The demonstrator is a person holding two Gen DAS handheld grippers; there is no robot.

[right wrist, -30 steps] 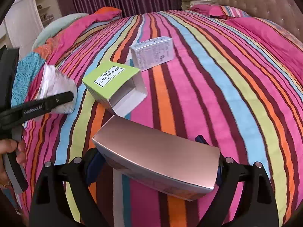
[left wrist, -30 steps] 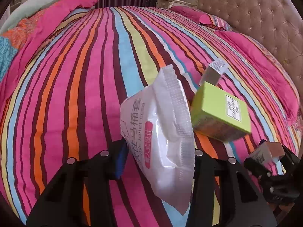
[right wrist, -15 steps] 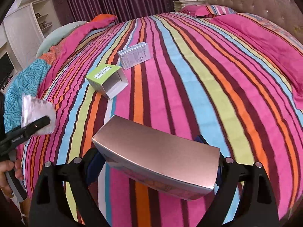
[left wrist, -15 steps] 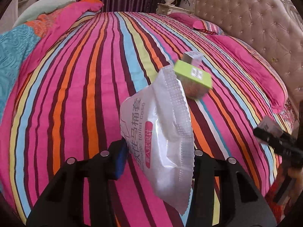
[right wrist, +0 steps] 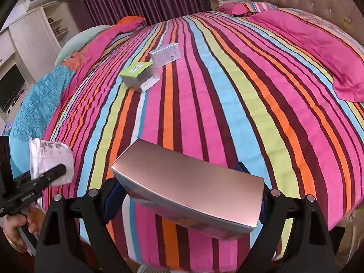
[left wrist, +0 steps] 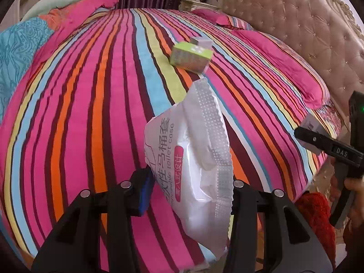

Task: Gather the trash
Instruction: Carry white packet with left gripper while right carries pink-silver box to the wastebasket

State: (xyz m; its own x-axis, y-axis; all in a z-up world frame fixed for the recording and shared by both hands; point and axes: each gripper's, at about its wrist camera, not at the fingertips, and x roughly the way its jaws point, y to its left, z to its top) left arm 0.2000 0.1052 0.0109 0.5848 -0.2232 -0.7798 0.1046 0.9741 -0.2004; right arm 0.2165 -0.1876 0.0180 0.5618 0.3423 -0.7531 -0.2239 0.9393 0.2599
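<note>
Both grippers have been drawn back from the middle of the striped bed [right wrist: 227, 91], so that the green box [right wrist: 136, 74] and the white box [right wrist: 166, 54] beside it now lie farther off and smaller in both views. The left gripper [left wrist: 191, 188] is clamped on a white plastic packet [left wrist: 193, 159], which is held upright above the bedspread. The right gripper [right wrist: 186, 195] is closed across a wide rose-gold box [right wrist: 188, 186], carried above the near edge of the bed. A tufted headboard [left wrist: 295, 34] is seen at the right.
</note>
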